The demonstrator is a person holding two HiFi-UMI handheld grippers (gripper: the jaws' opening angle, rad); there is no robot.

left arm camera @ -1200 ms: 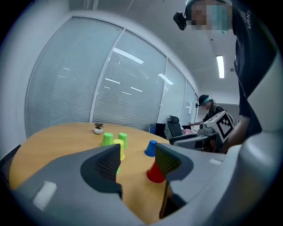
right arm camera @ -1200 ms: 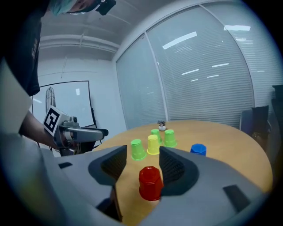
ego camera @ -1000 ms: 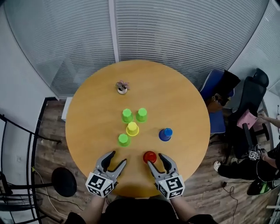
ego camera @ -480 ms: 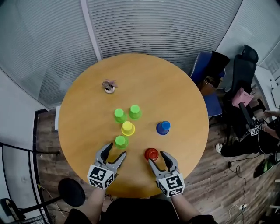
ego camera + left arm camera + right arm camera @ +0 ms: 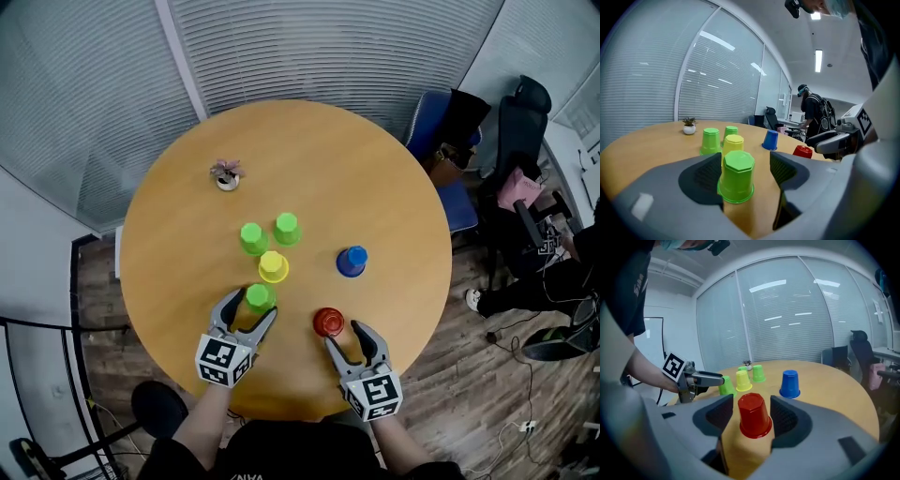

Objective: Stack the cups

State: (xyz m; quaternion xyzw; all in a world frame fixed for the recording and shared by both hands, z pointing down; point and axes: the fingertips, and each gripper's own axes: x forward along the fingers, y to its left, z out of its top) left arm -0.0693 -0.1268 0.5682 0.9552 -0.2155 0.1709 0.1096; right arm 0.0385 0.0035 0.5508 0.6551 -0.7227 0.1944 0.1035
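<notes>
Nearest, we see the left gripper [image 5: 251, 309] and right gripper [image 5: 343, 335], jaws just opening wider, straddling without pressing the near green cup [image 5: 260, 297] and red cup [image 5: 328, 322], presumably for lifting; beyond, the yellow cup [image 5: 273, 266], blue cup [image 5: 352, 261], far-left green cup [image 5: 253, 237] and far-right green cup [image 5: 286, 228] stand inverted, unstacked.

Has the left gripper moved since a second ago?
Yes: the left gripper advanced to the near green cup, which now stands between its jaws; these have just been opening.
</notes>
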